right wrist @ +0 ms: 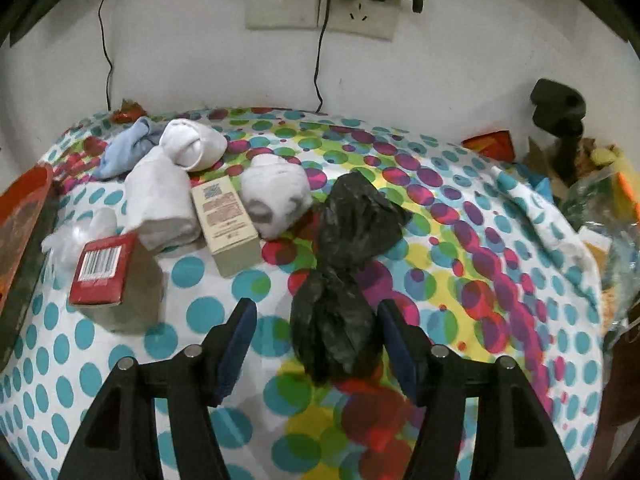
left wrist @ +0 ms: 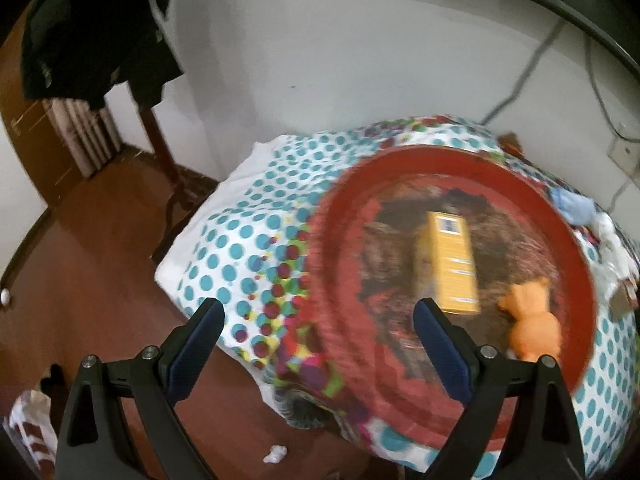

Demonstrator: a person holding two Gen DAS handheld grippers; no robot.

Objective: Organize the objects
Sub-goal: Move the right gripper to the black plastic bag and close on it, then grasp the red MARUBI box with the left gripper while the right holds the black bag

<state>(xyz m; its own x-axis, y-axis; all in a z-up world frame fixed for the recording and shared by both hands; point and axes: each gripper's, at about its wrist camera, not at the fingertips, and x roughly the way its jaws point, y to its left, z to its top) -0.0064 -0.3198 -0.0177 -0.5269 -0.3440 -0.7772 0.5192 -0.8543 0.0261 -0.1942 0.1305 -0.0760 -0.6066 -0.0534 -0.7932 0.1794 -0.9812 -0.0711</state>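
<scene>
- Right wrist view: the right gripper (right wrist: 316, 320) has its blue-padded fingers (right wrist: 236, 344) spread apart over the spotted cloth (right wrist: 460, 280) of the worktop.
- A crumpled black bag (right wrist: 340, 292) lies on the cloth, its lower end between the fingers; the right finger sits just beside it, the left finger stands clear, so nothing is grasped.
- Beyond the bag's far end lies a rolled white sock (right wrist: 276, 196), touching a beige box (right wrist: 226, 224) that lies flat.
- Left of the beige box a second white sock (right wrist: 172, 184) stretches towards the wall, with a pale blue cloth (right wrist: 124, 152) behind it.
- A red box (right wrist: 102, 270) stands nearest on the left, a clear plastic scrap (right wrist: 76, 236) just behind it.
- A wall socket (right wrist: 320, 4) with plugs and cables sits above; clutter and a black object (right wrist: 558, 116) fill the far right edge.
- Left wrist view, blurred: the left gripper (left wrist: 316, 316) is released, fingers (left wrist: 196, 340) wide and empty.
- Its right finger overlaps a red tray (left wrist: 340, 208) on the same cloth; its left finger hangs over the worktop's edge.
- In the tray lie a yellow box (left wrist: 454, 264) and, just beside it, an orange toy (left wrist: 532, 320).
- Brown floor (left wrist: 80, 260) shows to the left, with a dark garment (left wrist: 100, 28) hanging near the white wall.
</scene>
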